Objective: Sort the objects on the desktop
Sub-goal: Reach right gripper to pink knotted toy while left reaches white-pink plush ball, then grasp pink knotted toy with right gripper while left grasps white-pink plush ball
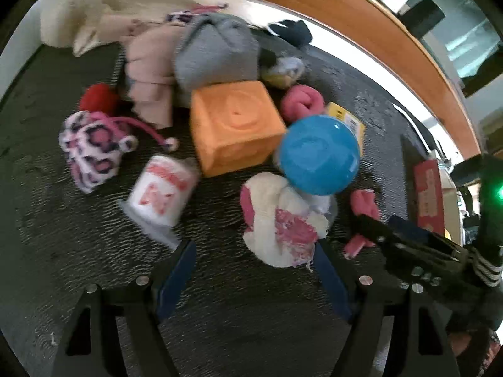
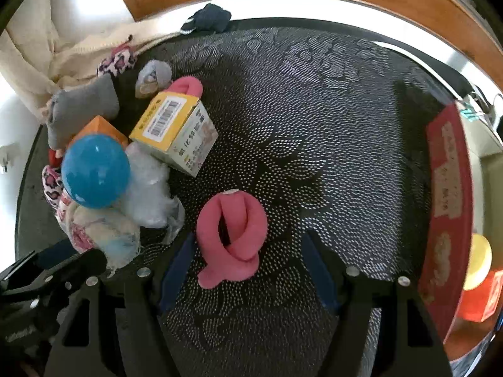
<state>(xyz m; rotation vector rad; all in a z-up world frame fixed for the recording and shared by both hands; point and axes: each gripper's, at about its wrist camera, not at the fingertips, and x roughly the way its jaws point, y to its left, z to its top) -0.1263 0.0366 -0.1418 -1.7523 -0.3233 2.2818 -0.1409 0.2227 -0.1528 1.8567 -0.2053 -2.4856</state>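
A pile of objects lies on the black mat (image 1: 63,220): a blue ball (image 1: 319,155), an orange cube (image 1: 235,125), a white and pink sock bundle (image 1: 279,220), a white paper roll with red print (image 1: 163,190), a leopard-print pouch (image 1: 91,147), a grey sock (image 1: 217,53). My left gripper (image 1: 254,257) is open just in front of the sock bundle, holding nothing. My right gripper (image 2: 248,251) is open with a rolled pink sock (image 2: 232,238) lying between its fingers on the mat. A yellow and white box (image 2: 174,132) lies beyond it.
A red box lid (image 2: 449,194) stands at the mat's right edge, with a yellow ball (image 2: 478,260) and an orange block (image 2: 481,298) behind it. Cream cloth (image 1: 103,3) lies at the back left. A wooden rim (image 1: 345,6) bounds the far side. A dark sock (image 2: 209,19) lies at the back.
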